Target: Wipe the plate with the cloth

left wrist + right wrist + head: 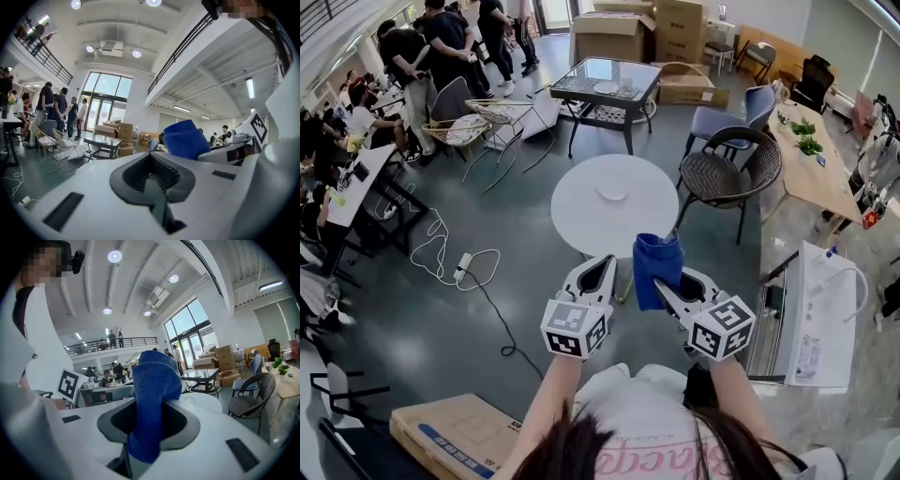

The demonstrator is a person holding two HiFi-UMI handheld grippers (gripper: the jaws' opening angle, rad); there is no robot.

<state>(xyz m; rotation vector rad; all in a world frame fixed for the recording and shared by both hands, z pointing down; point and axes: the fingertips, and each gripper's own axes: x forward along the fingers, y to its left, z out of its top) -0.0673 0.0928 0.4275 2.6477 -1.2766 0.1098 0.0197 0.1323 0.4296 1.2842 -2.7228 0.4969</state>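
The left tongs [601, 266] are shut tight and have nothing in them. They point ahead at the round white counter [572, 211]. The plate [612, 193] lies flat near the middle of that counter. It is white too, so it is hard to pick out.

The plate is straight ahead of the left tongs and well apart from them. It is ahead and a little to the left of the right tongs [662, 285]. Both hands look about as far from it. The plate is round, so it has no long way.

The right tongs are shut on the blue cloth [657, 265]. The cloth is a thick folded lump. Its long way runs out past the tips, toward the counter. I think the cloth must go forward and a bit left to reach the plate.

The brown box [455, 436] on the floor at the left has a label strip, too small to read. The cube [575, 328] on each of the tongs shows black and white squares, no words. The pink letters on the person's shirt [637, 412] are partly under hair, so I cannot read them.
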